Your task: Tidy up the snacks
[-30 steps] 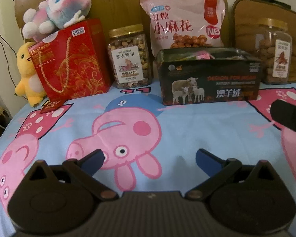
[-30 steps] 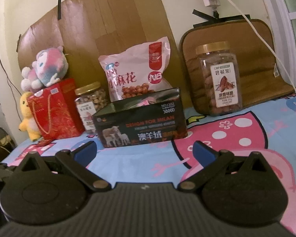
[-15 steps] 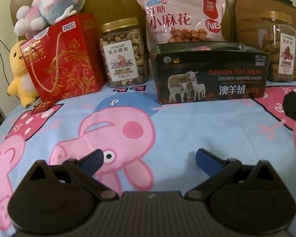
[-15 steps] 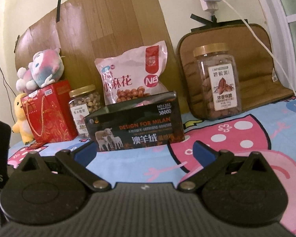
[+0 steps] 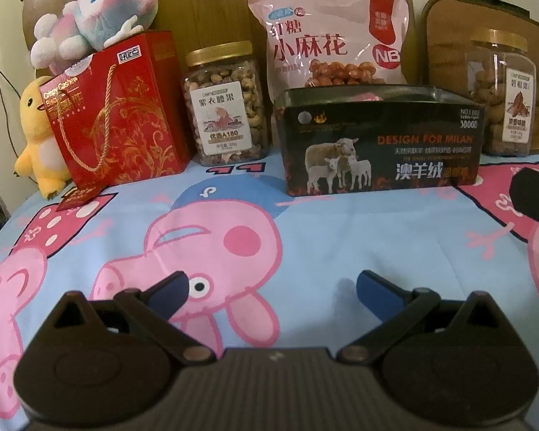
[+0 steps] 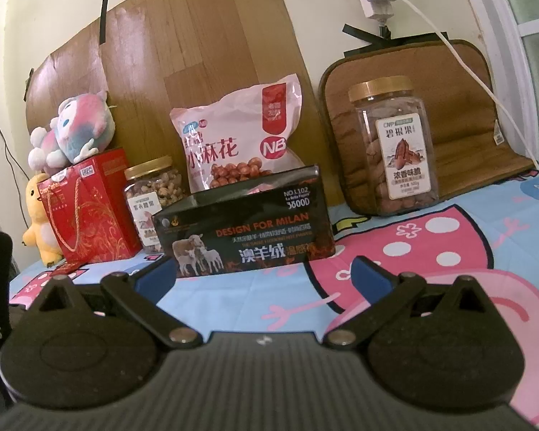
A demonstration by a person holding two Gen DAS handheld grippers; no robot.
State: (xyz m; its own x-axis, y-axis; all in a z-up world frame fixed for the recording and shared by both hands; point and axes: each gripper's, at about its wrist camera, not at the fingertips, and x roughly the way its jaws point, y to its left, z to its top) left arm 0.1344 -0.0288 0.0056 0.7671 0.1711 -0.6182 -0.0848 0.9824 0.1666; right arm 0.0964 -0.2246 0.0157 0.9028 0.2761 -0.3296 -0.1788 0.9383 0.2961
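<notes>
In the left wrist view, the left gripper was held spread wide and empty above the cartoon-pig bedsheet. Along the back a row was seen: a red cashew gift bag, a gold-lidded cashew jar, a pink bag of twisted dough snacks and a pecan jar. An open black box stood in front of the pink bag (something pink showed inside it, too little to be named).

In the right wrist view, the right gripper was likewise spread and empty, pointed at the same box, with the pecan jar well apart to the right.

Nothing was gripped. Whether the snacks were lined up as wanted or were meant for the box could not be settled.
</notes>
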